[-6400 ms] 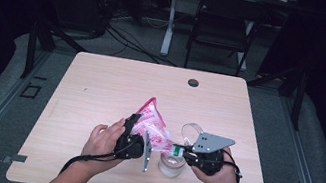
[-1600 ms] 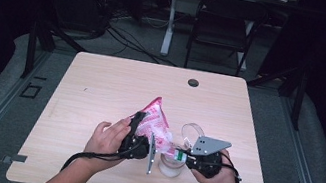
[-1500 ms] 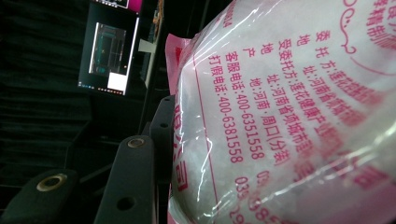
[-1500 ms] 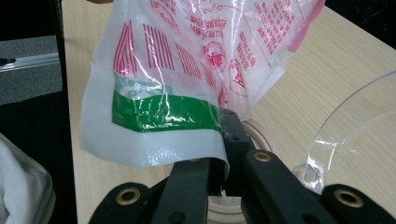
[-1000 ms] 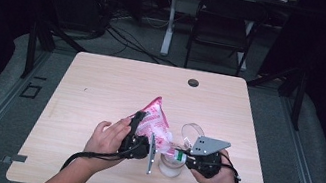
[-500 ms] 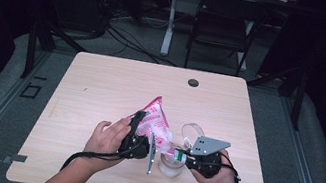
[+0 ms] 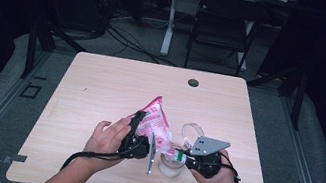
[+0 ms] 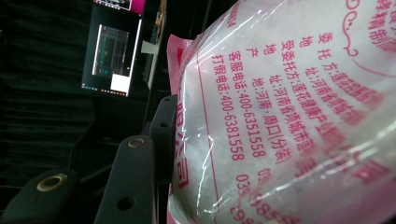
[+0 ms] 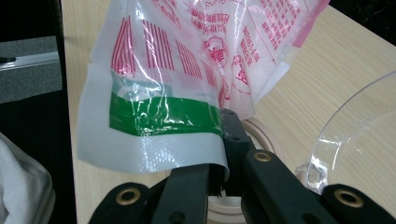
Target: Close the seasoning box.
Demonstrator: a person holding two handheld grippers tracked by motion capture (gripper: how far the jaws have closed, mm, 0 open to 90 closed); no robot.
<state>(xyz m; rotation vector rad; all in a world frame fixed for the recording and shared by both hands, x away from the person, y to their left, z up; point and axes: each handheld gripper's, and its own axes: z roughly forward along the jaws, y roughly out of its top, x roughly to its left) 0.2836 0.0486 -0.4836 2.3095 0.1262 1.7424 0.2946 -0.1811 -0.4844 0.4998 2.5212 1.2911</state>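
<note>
Above the table, both hand-held grippers pinch a pink bag (image 7: 155, 123) printed 400-6381558

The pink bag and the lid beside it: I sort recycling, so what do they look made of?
Bag: thin glossy plastic film, judging by its wrinkles, glare and the white grains showing through the clear parts. Lid: clear rigid plastic, apparently; the table grain shows through it.

Pink-and-white printed plastic bag (image 7: 155, 123) of white granules, held tilted above the table, its green-banded open corner (image 9: 163, 116) lowered over a small white round container (image 7: 171, 166), partly hidden.
</note>
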